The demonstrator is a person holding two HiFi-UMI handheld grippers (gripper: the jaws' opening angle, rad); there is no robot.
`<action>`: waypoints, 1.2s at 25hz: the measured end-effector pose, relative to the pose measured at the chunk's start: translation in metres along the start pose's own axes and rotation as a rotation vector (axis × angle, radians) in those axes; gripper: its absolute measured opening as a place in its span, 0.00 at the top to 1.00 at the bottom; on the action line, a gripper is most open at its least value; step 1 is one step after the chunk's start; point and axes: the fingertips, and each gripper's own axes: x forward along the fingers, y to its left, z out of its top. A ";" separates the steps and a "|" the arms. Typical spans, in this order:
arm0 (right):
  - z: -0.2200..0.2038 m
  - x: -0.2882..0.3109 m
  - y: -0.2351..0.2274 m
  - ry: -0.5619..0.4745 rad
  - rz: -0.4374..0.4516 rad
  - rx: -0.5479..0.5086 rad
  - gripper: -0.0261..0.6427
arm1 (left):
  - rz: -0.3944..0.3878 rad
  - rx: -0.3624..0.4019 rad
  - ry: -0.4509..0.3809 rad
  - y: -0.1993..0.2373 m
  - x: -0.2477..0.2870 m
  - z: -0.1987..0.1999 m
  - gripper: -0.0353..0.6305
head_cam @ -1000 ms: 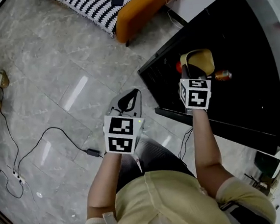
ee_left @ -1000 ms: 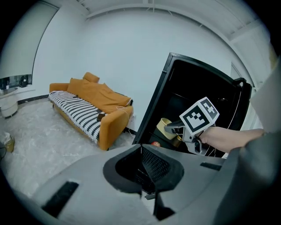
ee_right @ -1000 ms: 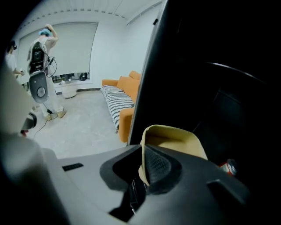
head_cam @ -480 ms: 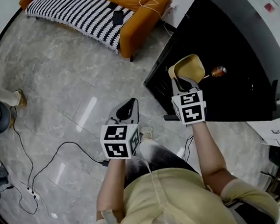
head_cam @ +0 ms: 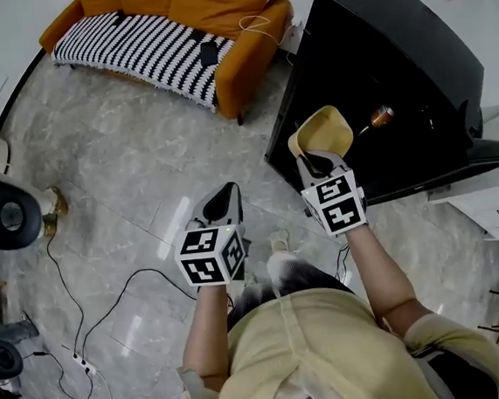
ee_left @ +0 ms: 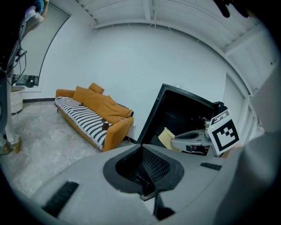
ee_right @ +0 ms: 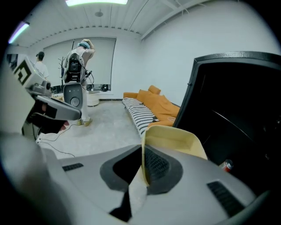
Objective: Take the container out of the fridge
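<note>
My right gripper [ee_right: 143,165] jaws are clamping one wall of the pale yellow container [ee_right: 173,138], which is hanging just in front of the open black fridge [head_cam: 395,66]; I am advising a firm, level pinch while drawing it clear. My left gripper [ee_left: 142,169] jaws are pressing together on nothing. I am counting one container, one can [ee_right: 226,165] and one fridge.

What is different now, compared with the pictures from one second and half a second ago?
The right tongs drew the pale yellow plastic container away from the red drink can, toward the near edge of the black fridge. Nothing was taken or released: they stay shut on the container's rim. The left tongs stay shut and empty, held low at the person's side. The can lies where it was.
</note>
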 end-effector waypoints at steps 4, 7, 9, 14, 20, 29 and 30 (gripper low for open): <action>0.004 -0.015 0.018 -0.030 0.037 0.021 0.90 | 0.000 0.003 -0.013 -0.001 -0.015 0.003 0.91; 0.008 -0.027 0.033 -0.050 0.054 0.009 0.90 | -0.005 0.016 -0.015 -0.002 -0.024 0.002 0.91; 0.012 -0.034 0.045 -0.065 0.068 -0.013 0.90 | -0.008 0.024 -0.016 -0.004 -0.030 0.000 0.91; 0.007 -0.048 0.072 -0.080 0.132 -0.003 0.90 | -0.005 0.042 -0.018 -0.006 -0.043 -0.007 0.91; -0.004 -0.057 0.092 -0.078 0.176 0.009 0.90 | 0.042 0.045 -0.058 0.001 -0.060 -0.010 0.91; -0.002 -0.064 0.111 -0.088 0.231 0.031 0.90 | 0.076 0.031 -0.062 0.005 -0.072 -0.020 0.91; -0.002 -0.065 0.113 -0.091 0.236 0.028 0.90 | 0.073 0.033 -0.064 0.004 -0.072 -0.020 0.91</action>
